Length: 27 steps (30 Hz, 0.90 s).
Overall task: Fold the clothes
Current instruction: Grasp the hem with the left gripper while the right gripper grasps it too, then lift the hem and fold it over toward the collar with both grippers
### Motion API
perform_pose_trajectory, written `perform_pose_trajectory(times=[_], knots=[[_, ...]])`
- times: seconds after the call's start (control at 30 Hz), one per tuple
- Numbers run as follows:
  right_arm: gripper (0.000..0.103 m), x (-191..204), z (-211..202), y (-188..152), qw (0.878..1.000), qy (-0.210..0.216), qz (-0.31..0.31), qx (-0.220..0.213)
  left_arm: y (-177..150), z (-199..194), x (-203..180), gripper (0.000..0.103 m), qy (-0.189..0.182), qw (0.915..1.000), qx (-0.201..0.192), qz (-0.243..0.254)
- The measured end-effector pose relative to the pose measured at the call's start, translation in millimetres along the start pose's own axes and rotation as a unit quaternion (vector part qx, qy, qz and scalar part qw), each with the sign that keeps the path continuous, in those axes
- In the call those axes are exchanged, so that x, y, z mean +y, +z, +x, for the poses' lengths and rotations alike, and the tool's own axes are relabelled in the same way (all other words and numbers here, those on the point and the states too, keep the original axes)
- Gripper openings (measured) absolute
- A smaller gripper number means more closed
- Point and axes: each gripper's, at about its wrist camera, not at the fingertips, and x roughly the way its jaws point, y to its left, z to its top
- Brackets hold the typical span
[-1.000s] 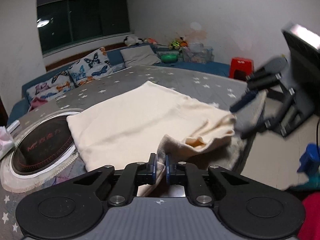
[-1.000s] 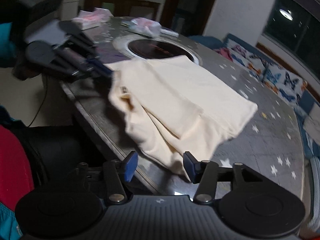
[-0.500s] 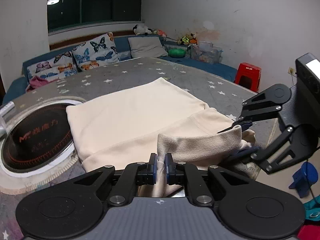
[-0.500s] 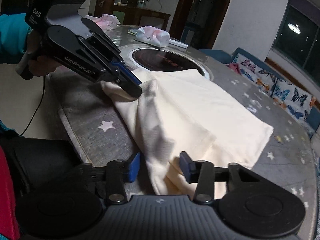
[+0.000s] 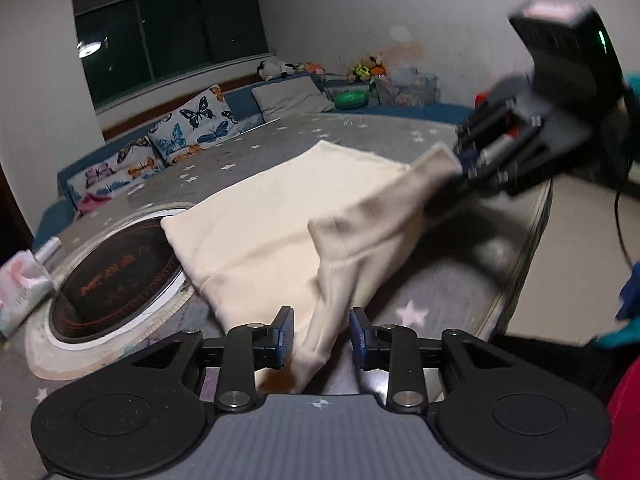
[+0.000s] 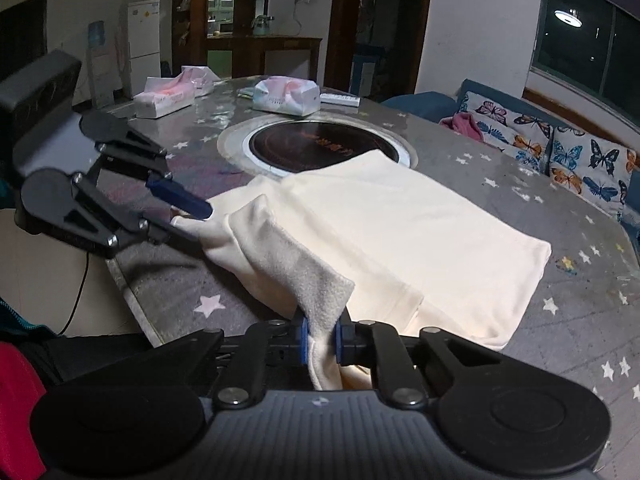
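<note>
A cream garment [image 5: 280, 216] lies partly folded on the round star-patterned table [image 5: 460, 280]; it also shows in the right wrist view [image 6: 400, 232]. My left gripper [image 5: 321, 334] is open, with a hanging fold of the garment loose between its fingers. It shows in the right wrist view [image 6: 188, 216] at the garment's near-left corner. My right gripper [image 6: 320, 338] is shut on the garment's sleeve end and lifts it. It shows blurred in the left wrist view [image 5: 460, 168], pulling the cloth taut.
A round black cooktop [image 6: 320, 148] is set into the table's middle, touching the garment's far edge. Tissue packs [image 6: 286, 96] lie beyond it. A sofa with butterfly cushions [image 5: 184, 136] runs behind. The table's edge [image 5: 520, 264] drops off at the right.
My left gripper has opened and let go of the cloth. My right gripper has shut on the sleeve end and lifted it to the right.
</note>
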Motion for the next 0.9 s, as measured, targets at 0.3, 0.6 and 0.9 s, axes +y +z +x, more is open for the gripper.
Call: perform_pose_trajectory(times=[0.3, 0.6, 0.9], knots=[[0.009, 9, -14, 1, 1.000, -0.008, 0.002, -0.026, 0, -17, 4, 0.010, -0.001, 0.9998, -0.014, -0.017], [0.009, 26, -74, 6, 0.999, 0.019, -0.008, -0.050, 13, -75, -2, 0.010, -0.035, 0.9970, -0.046, -0.051], [0.009, 12, -82, 21, 0.999, 0.015, 0.008, -0.049, 43, -66, 3, 0.010, -0.015, 0.9977, -0.058, -0.032]])
